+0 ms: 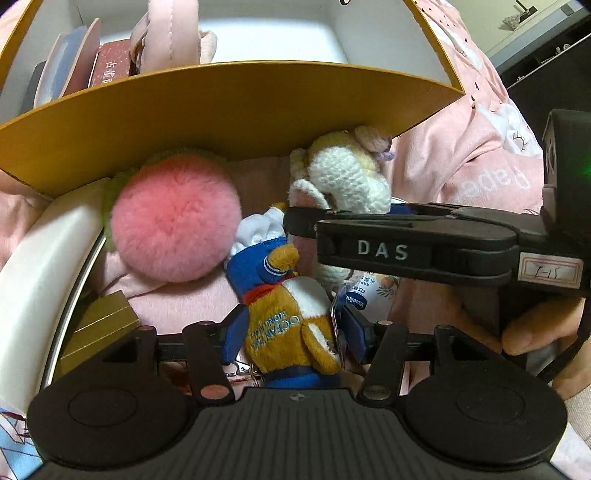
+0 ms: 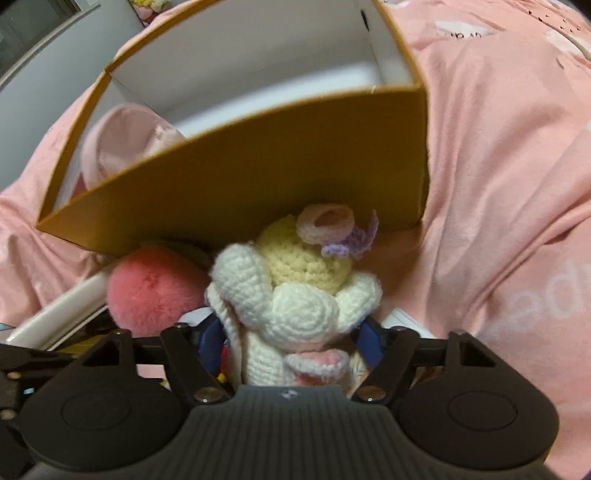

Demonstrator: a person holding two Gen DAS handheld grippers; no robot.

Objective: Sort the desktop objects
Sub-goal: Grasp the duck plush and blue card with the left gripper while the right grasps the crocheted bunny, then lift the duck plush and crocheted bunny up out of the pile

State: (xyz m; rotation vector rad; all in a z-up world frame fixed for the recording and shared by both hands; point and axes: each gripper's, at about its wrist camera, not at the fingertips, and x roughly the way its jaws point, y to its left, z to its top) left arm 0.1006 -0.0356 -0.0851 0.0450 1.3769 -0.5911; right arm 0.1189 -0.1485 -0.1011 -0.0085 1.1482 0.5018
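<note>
The left gripper [image 1: 293, 334] points steeply down with its blue fingers [image 1: 236, 332] spread on either side of a small plush bear [image 1: 291, 314]; whether the pads press on it cannot be told. The bear wears a blue and white cap and a red scarf, and its orange body carries blue writing that reads "OCEAN PARK". It lies on a pink cloth [image 1: 461, 162] in front of a yellow cardboard box [image 1: 229, 110]. Beside it sit a fluffy pink pompom [image 1: 173, 218] and a white crocheted doll [image 1: 343, 173]. Under the bear's side shows a packet [image 1: 373, 295] marked "Vaseline".

The right gripper [image 2: 291, 343] stands open around the crocheted doll [image 2: 295, 295], which has a pale yellow head and a lilac bow; its pads do not visibly press the yarn. In the left wrist view that gripper's black body [image 1: 413, 247] reads "DAS", with a handwritten sticker further back. Inside the box lie a pink cloth item [image 1: 170, 33] and a red booklet [image 1: 110, 66] with Chinese characters.
</note>
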